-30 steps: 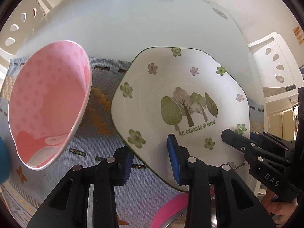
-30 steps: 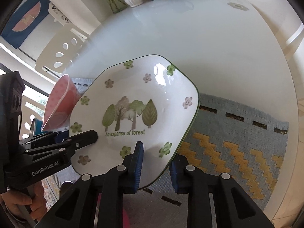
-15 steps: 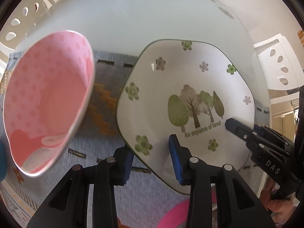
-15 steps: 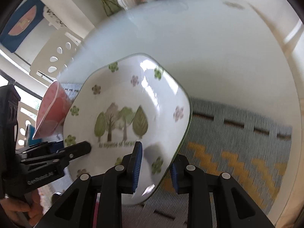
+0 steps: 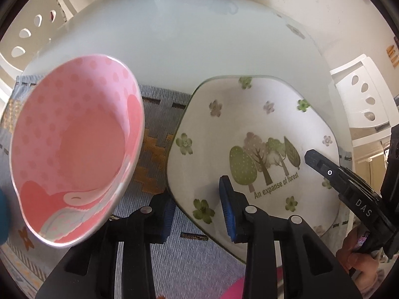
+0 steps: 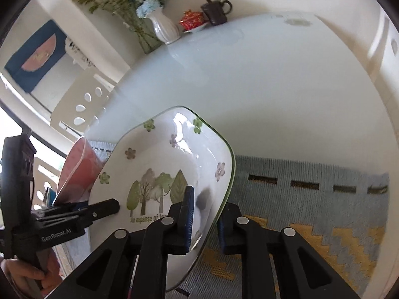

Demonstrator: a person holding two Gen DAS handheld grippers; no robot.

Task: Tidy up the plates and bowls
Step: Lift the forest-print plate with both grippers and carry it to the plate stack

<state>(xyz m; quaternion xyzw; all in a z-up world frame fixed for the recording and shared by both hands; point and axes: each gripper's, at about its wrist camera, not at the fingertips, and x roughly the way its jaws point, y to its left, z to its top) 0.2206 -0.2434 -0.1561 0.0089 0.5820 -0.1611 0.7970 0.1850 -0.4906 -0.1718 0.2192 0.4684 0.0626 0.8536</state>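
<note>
A white plate with green trees and flowers [image 5: 254, 134] is held tilted above the woven mat. My left gripper [image 5: 197, 216] is shut on its near-left rim, and my right gripper [image 6: 205, 216] is shut on its near-right rim; the plate [image 6: 162, 164] rises steeply in the right wrist view. The right gripper's finger [image 5: 331, 174] shows at the plate's right edge in the left wrist view. A pink polka-dot bowl [image 5: 74, 149] stands tilted on its side left of the plate, also visible in the right wrist view [image 6: 77, 172].
A blue-grey woven mat [image 6: 311, 199] with yellow zigzags covers the near part of the pale glass table [image 5: 179, 37]. A white vase with flowers [image 6: 164, 28], a red dish [image 6: 192, 21] and a dark teapot [image 6: 215, 11] stand at the far edge. White chairs [image 5: 361, 94] surround the table.
The plate has been lifted and tipped up more steeply, with both grippers still on its rim. The pink bowl looms larger and nearer in the left wrist view.
</note>
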